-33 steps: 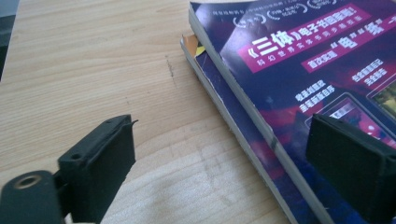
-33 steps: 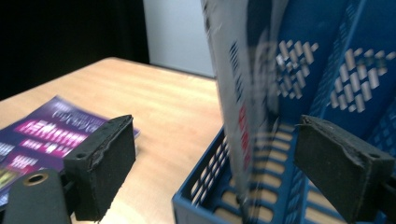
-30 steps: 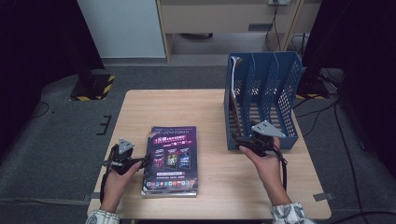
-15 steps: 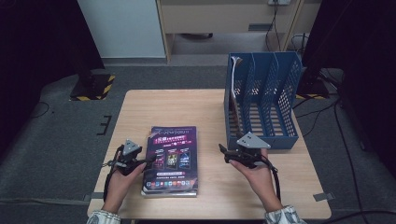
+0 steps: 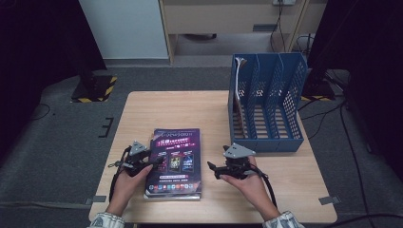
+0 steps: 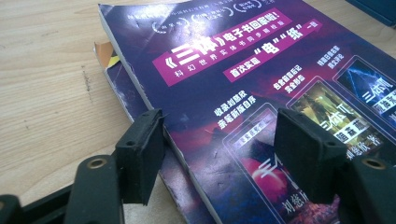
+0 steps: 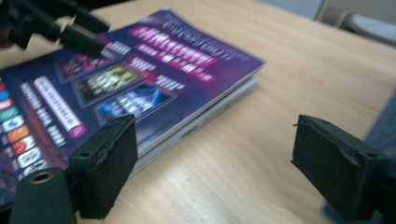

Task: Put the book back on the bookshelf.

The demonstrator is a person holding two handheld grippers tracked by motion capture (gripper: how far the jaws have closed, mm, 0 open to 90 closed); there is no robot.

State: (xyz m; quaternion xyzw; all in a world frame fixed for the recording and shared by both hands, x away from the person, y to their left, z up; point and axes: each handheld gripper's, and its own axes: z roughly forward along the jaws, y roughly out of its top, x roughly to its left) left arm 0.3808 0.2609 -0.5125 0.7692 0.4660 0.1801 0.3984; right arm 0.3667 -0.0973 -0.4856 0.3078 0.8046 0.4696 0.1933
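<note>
A purple magazine point(image 5: 175, 159) tops a small stack at the table's front middle. In the left gripper view its cover point(image 6: 243, 70) overhangs a lower magazine point(image 6: 121, 79). My left gripper point(image 5: 145, 160) sits at the stack's left edge. Its jaws have just been closing and straddle the top magazine's edge point(image 6: 224, 158), one pad beside the edge and one above the cover, neither pressing. My right gripper point(image 5: 215, 168) points left at the stack's right edge. Its jaws point(image 7: 224, 172) have just been opening, with bare table between them. The stack's near corner point(image 7: 154, 70) lies by one of its pads.
A blue slotted file rack point(image 5: 266, 102) stands at the table's back right, with a thin booklet point(image 5: 237, 95) upright in its leftmost slot. Bare wooden table point(image 5: 190, 109) lies behind the stack. The left gripper point(image 7: 70, 28) shows far off in the right gripper view.
The right gripper has moved left and down, from the rack's front to the stack's right side. The left gripper has crept onto the magazine's left edge.
</note>
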